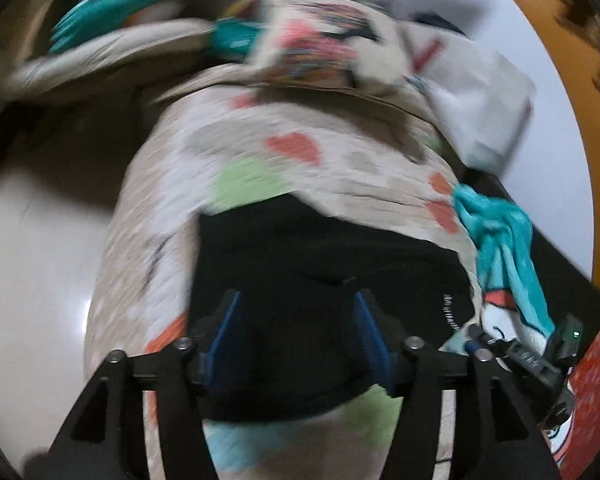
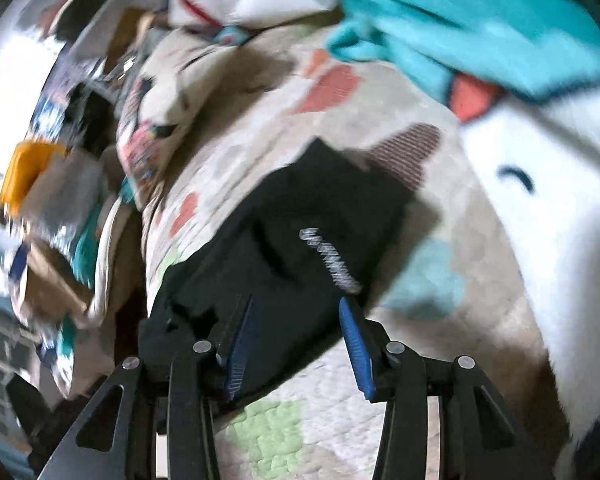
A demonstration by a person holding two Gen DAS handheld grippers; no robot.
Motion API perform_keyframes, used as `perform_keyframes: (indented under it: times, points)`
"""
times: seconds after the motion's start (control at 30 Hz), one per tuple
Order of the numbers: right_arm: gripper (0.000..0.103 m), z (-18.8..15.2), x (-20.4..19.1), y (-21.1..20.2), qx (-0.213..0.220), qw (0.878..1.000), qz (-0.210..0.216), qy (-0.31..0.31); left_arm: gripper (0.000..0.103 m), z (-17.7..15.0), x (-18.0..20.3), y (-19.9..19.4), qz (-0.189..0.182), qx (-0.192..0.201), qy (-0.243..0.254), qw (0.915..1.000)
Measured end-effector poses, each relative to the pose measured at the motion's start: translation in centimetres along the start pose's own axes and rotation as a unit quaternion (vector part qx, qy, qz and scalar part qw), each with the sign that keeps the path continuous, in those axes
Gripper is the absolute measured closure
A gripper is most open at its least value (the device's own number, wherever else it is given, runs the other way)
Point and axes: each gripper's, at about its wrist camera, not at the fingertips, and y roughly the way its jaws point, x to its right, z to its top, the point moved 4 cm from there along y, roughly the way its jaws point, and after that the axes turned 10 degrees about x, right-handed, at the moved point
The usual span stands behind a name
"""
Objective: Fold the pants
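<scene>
The soft, limp black fabric pants (image 1: 320, 264), lying folded on the quilted cream bedspread with coloured patches (image 1: 260, 152), look light and floppy, best pinched at an edge or corner, while the left gripper (image 1: 296, 340) and right gripper (image 2: 296, 340) hover part-open and empty above them.

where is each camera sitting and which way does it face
Left wrist: rides on the left gripper, angled down at the black pants on a patterned quilt; its own open blue-padded fingers show, and the other gripper at the right edge.
Right wrist: rides on the right gripper, angled down at the black pants; its own open fingers show.
Shared: the pants, the quilt, a teal-and-white plush toy.
</scene>
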Motion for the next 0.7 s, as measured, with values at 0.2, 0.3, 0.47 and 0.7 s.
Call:
perform_keyframes:
  times: [0.2, 0.3, 0.47, 0.7]
  points:
    - [0.055, -0.7, 2.3, 1.1, -0.013, 1.0, -0.015, 0.025, 0.043, 1.6, 8.6, 7.3, -0.069, -0.077, 0.067, 0.9923]
    - [0.055, -0.5, 3.1, 2.1, -0.007, 0.999, -0.025, 0.031, 0.043, 1.2, 11.7, 11.6, -0.087, -0.114, 0.097, 0.985]
    - [0.056, 0.2, 3.3, 3.5, 0.019, 0.999, -0.018, 0.038, 0.043, 0.1, 16.8, 17.3, -0.118, -0.155, 0.138, 0.9712]
    - [0.055, 0.8, 2.7, 4.9, 0.046, 0.999, -0.01, 0.012, 0.04, -0.9, 21.5, 23.2, -0.145, -0.192, 0.19, 0.9518]
